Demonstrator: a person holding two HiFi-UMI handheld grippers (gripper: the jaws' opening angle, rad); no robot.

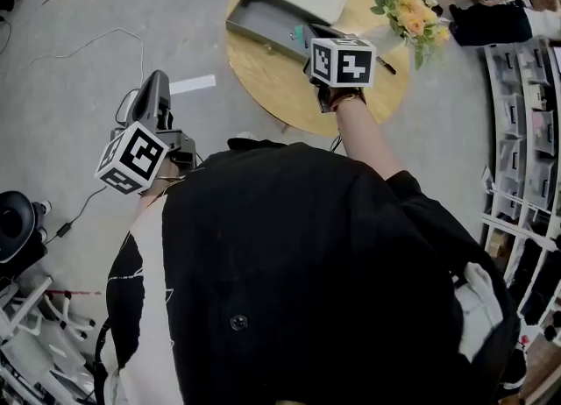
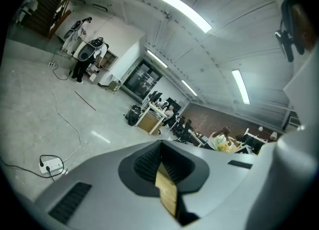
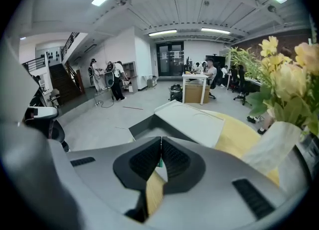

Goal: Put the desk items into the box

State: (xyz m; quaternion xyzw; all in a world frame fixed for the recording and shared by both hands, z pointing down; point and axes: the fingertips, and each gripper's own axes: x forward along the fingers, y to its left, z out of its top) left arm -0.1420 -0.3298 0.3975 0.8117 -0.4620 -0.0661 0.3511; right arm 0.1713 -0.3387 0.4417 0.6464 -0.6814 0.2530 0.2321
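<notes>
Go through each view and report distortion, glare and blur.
Head view: fisheye bending at the edges, light strips glaring off the floor. Left gripper view: heavy barrel distortion, dark corners, bright ceiling lights. Right gripper view: same warp; the near flowers look soft.

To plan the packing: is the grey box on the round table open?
Yes, the head view looks down into the inside of the grey box on the round table.

Bright ceiling lights (image 2: 183,10), fisheye-warped edges
</notes>
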